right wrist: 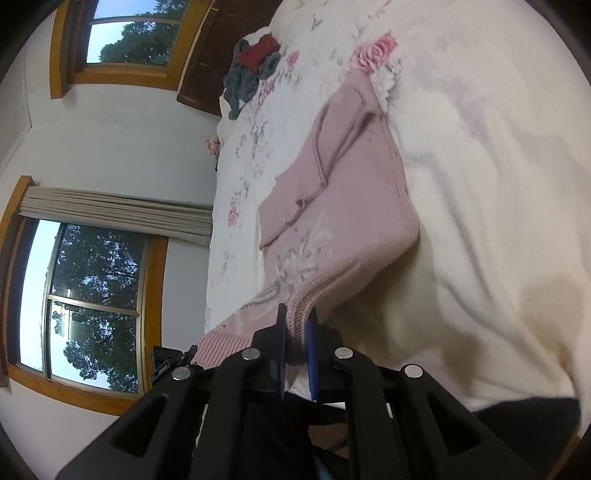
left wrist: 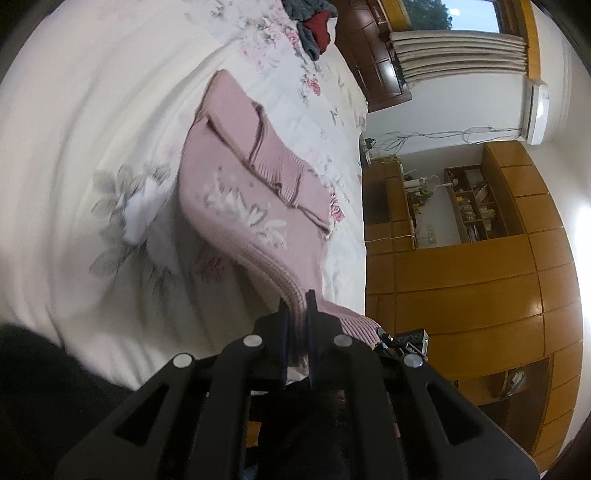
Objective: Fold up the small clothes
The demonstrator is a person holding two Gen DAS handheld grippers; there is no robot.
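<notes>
sweater (left wrist: 236,173) | pink knit, pale floral pattern near ribbed hem | sleeves folded across the body | lies on the bed, hem end lifted off it | hem corners pinched in left gripper (left wrist: 296,310) and right gripper (right wrist: 297,321)

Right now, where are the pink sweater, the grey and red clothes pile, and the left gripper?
pink sweater (left wrist: 236,173): left wrist view, folded body.
grey and red clothes pile (right wrist: 251,70): right wrist view, grey fabric.
left gripper (left wrist: 296,306): left wrist view, between fingertips.

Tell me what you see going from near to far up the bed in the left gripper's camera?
left gripper, pinching the ribbed hem → pink sweater with sleeves folded in → flowered bedspread → grey and red clothes pile at the far end.
</notes>
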